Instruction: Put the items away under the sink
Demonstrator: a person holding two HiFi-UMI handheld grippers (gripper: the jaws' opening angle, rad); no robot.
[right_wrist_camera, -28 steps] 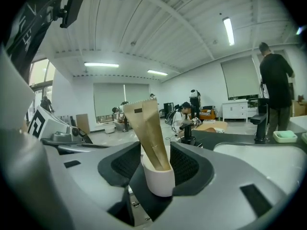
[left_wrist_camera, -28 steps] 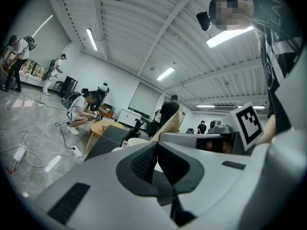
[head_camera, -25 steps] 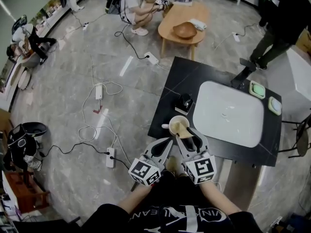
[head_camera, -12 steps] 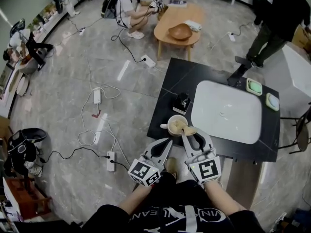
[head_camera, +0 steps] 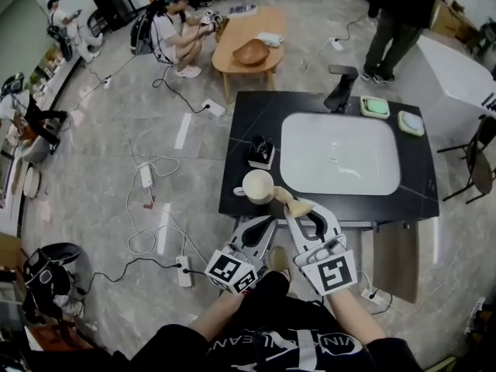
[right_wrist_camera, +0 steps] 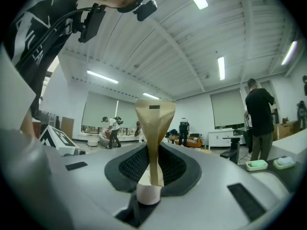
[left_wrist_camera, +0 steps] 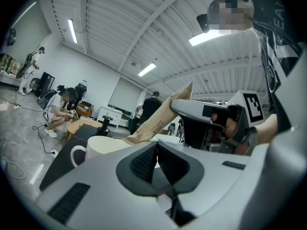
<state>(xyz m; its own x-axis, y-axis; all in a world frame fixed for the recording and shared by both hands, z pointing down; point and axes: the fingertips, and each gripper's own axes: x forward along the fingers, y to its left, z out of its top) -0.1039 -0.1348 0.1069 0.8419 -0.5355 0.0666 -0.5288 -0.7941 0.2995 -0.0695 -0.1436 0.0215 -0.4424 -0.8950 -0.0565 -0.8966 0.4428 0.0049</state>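
Pinching brown paper packet (right_wrist_camera: 154, 128) with right hand-held gripper (right_wrist_camera: 152, 169), jaws just having been closing on it, pads pressing its lower end, top flaring out above. Holding packet at near edge of black surface (head_camera: 248, 122), just beside white mug (head_camera: 257, 186), touching or not: cannot tell. Mug sitting on surface left of white sink (head_camera: 341, 153). Holding left hand-held gripper (head_camera: 260, 223) fully closed and empty, pointing level, close beside the right one.
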